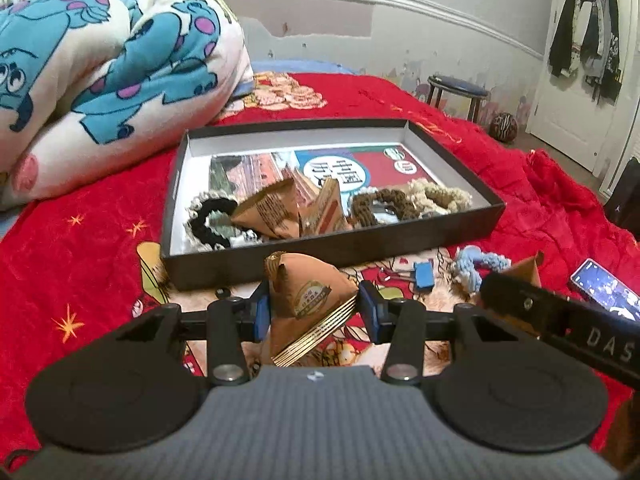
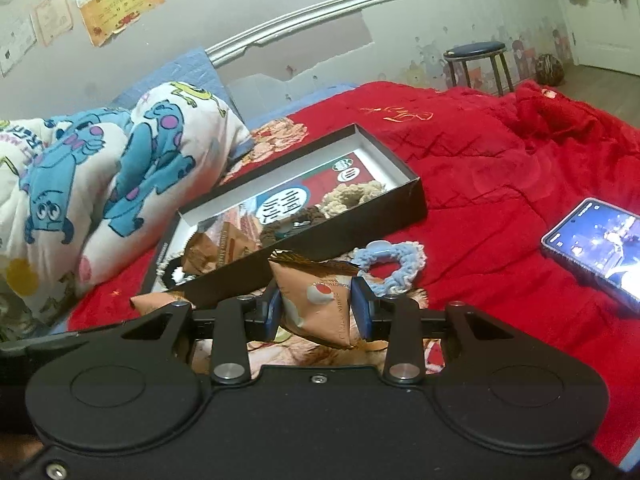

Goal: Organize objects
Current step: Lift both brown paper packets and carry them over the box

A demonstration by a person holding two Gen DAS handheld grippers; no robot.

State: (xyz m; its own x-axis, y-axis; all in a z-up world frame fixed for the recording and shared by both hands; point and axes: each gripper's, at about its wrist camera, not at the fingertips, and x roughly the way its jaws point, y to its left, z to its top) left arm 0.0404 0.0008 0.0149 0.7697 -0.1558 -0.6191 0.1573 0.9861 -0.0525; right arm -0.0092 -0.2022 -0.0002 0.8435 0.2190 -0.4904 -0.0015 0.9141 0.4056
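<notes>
Box [image 1: 460,224] ahead, scrunchie [image 2: 394,266] and clip [image 1: 423,276] beside it.
Each gripper, left [image 1: 316,306] and right [image 2: 318,306], clamps a tan pyramid packet [image 1: 308,292].

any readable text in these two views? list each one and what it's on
"DAS": white letters on the right gripper body, cut off at the frame edge.
Large Chinese characters in a white oval on the printed sheet in the black box: too mirrored and blurred to read.
Seal on the left gripper's tan packet: unreadable.
Print on the right gripper's tan packet: blurred.
Wall certificates: too small.
</notes>
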